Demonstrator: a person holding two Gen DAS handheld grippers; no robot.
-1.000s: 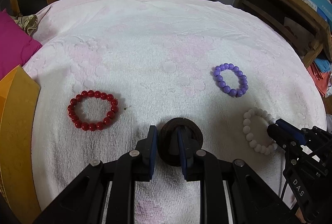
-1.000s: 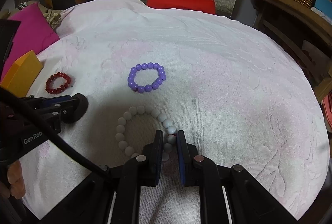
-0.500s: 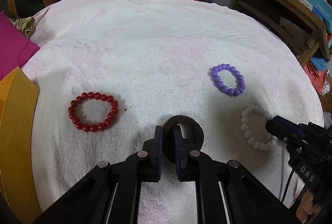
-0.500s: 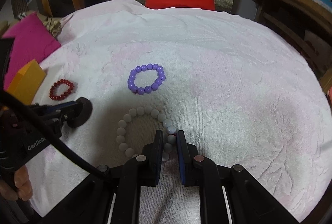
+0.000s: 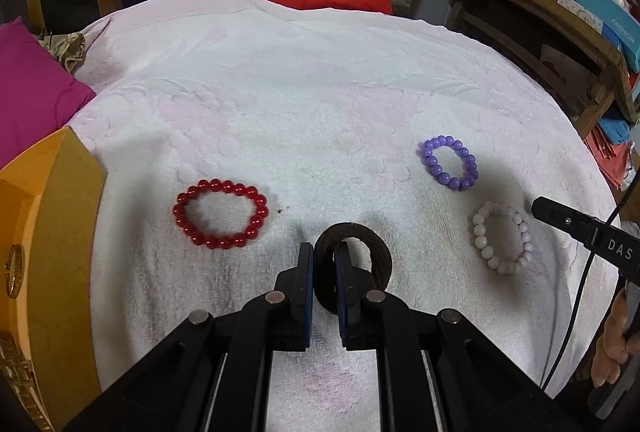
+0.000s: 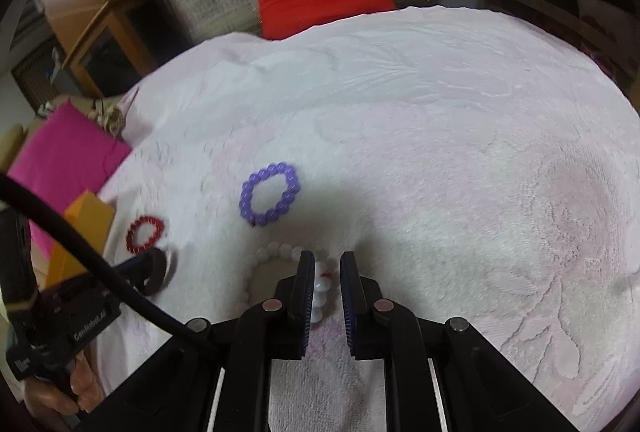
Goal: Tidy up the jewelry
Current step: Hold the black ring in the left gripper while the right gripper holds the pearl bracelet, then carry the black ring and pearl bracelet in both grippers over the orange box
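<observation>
Orange box [image 5: 48,252] sits at the left edge of the towel-covered table [image 5: 320,79]. Just to its right lies the red bead bracelet [image 5: 221,214], flat on the towel. Left gripper [image 5: 323,264] — jaws closed on the near rim of a dark brown ring [image 5: 374,252], one finger inside the ring, one outside. Purple bead bracelet [image 5: 450,162] lies further right, apart from the rest. White bead bracelet [image 5: 503,238] rests near the right edge. Right gripper [image 6: 323,272] — jaws nearly closed with white beads between them; whether the pads press on the beads cannot be told.
</observation>
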